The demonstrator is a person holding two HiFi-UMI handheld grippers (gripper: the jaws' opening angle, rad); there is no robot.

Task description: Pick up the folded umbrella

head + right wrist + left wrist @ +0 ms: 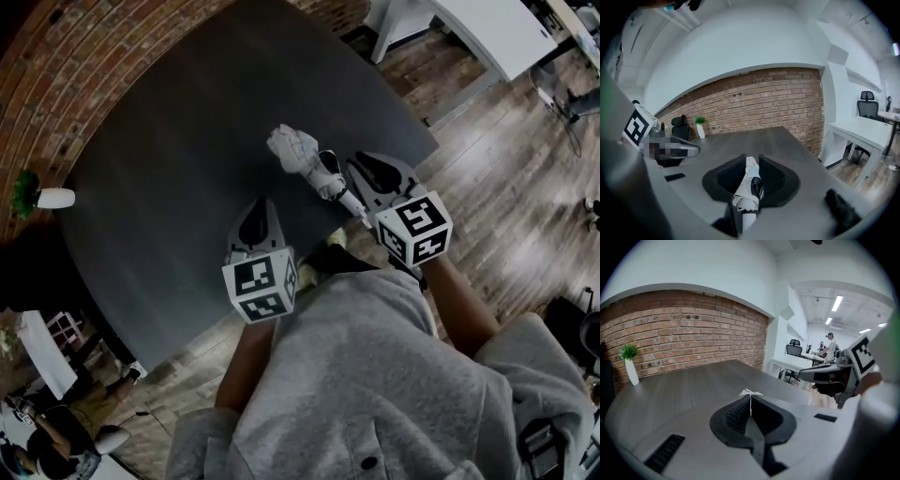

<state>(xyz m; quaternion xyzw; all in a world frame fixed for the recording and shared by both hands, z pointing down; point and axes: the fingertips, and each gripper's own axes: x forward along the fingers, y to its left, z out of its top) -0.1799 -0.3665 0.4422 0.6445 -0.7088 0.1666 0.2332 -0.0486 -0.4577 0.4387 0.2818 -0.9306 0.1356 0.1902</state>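
- Dark wood grain is running across the desk (169, 187), which is lying close under both tools.
- Right hand-held gripper (751, 160) is clamping the folded umbrella (749, 187) between its ribbed pads. The white patterned canopy is poking out past the fingertips, and the handle end is pointing back toward the camera.
- Seen from the head view, the umbrella is jutting out over the desk at a slant. I cannot tell whether its tip is touching the surface.
- Left hand-held gripper (750, 401) is sitting closed with nothing in it, just beside the right one.
- Judging by the narrow grip on soft fabric, the hold is probably calling for firm pressure and a slow, level lift, so the bundle is not sliding out forward.
- The empty tool is likely doing best by staying clear or waiting to steady the free end.
- At the desk's far edge a small green plant (26, 186) is standing in a white vase (56, 198) against a brick wall (56, 84).
- White tables, office chairs and a plank floor (487, 159) are showing beyond.
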